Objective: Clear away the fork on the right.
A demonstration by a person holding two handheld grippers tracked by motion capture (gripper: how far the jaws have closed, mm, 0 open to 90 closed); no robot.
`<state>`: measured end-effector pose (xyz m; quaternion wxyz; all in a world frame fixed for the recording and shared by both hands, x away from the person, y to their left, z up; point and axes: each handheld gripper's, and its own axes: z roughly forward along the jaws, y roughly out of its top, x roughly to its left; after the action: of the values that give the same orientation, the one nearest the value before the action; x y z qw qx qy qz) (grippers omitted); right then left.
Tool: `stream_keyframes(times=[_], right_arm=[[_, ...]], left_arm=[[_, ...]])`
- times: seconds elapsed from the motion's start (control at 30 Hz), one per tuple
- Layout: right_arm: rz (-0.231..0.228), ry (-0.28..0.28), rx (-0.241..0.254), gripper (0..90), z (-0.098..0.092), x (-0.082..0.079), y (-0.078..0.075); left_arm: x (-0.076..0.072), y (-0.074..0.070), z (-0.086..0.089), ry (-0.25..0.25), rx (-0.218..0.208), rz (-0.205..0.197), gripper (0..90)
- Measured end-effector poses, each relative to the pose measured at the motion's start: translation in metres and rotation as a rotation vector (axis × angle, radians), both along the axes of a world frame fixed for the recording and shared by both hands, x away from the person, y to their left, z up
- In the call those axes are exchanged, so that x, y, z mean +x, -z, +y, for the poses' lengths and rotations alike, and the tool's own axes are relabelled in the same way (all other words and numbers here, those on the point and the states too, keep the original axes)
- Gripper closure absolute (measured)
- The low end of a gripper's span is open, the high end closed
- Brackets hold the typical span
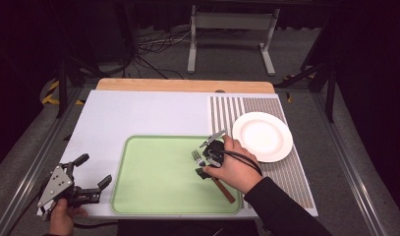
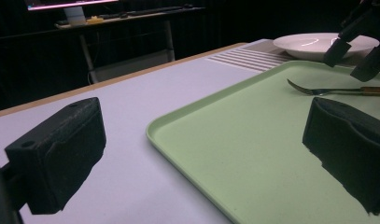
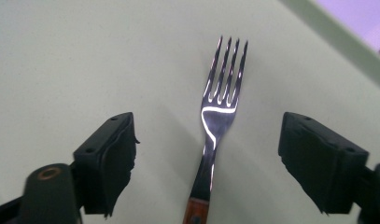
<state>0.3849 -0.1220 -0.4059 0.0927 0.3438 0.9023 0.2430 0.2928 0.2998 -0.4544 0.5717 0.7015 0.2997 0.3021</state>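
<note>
your right tongs (image 3: 204,154) stand released astride the fork (image 3: 219,112) lying flat on the green tray (image 1: 153,172), so lift straight up without nudging it, and keep the left tongs (image 1: 92,172) released over the bench (image 1: 138,113)

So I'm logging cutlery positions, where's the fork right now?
In the high view the fork lies on the right part of the green tray, between the open jaws of the right hand-held gripper, just left of the white plate.

Overhead forward view, two close gripper views (shared tray (image 1: 138,196))
</note>
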Motion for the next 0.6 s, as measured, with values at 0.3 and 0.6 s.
stream_keyframes(times=[0.3,0.6], right_arm=[[-0.01,-0.084,-0.003,64.6,0.0055,-0.0005,0.0001],[-0.044,-0.121,-0.006,90.0,0.0079,0.0029,0.0047]], left_arm=[[0.0002,0.0002,0.0001,0.0,0.001,-0.001,0.1],[0.0001,0.0003,0.0003,-0.002,0.0,0.001,0.1]])
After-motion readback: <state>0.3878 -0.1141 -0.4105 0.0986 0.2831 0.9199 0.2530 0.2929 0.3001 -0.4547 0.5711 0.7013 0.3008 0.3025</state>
